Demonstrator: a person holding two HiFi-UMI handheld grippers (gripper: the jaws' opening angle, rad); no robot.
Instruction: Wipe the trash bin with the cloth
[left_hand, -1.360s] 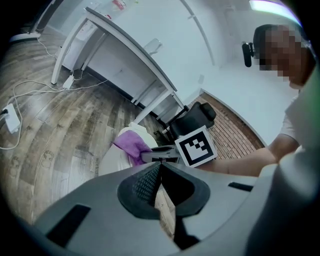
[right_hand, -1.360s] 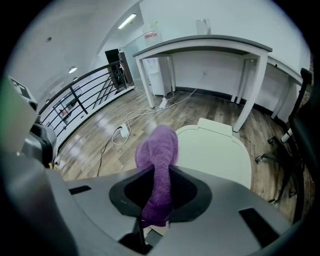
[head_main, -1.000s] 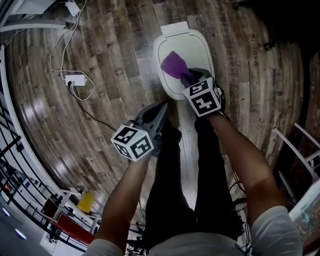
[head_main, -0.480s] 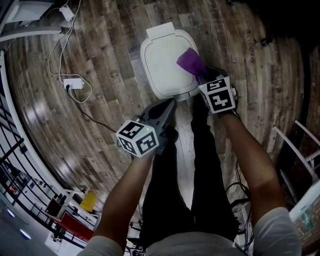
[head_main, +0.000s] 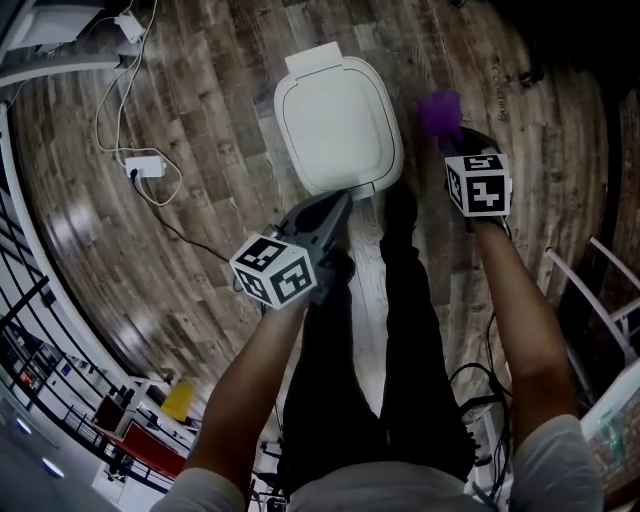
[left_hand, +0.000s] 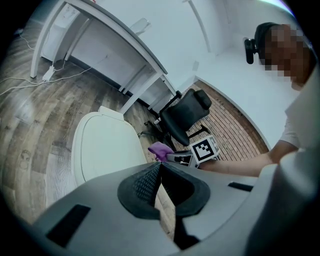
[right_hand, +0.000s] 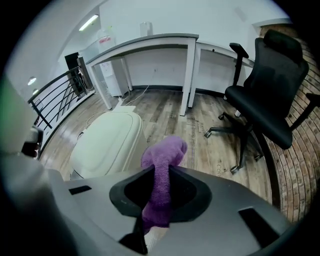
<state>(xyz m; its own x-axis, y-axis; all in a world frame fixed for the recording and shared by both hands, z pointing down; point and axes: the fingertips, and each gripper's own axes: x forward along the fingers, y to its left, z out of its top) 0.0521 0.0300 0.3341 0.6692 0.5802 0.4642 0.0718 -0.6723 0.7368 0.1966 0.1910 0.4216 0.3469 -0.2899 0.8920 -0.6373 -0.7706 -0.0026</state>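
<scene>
Since a moment ago the right gripper (head_main: 447, 138) has swung off the lid to the person's right, carrying the purple knitted cloth (head_main: 438, 111) with it. The cloth now hangs over the wood-plank floor (head_main: 215, 250), just beside the right edge of the white, rounded-rectangular plastic trash bin (head_main: 335, 120), and no longer touches it. In the right gripper view the jaws are clenched on the cloth (right_hand: 164, 152). It runs up between them and bunches above their tips, with the bin (right_hand: 107, 140) to the lower left.

The bin's lid lies flat and closed, so whatever is inside cannot be seen, and nothing rests on top of it.

The left gripper (head_main: 336, 208) has hardly shifted. It points at the bin's near edge from the person's side. In its own view the jaws (left_hand: 160, 169) are pressed together at the tips with nothing between them, and the bin (left_hand: 102, 147) stands just beyond.

A black office chair (right_hand: 270, 85) and a white desk (right_hand: 150, 42) stand behind. A white power strip (head_main: 147, 161) with a looped cable lies well left of the bin.
</scene>
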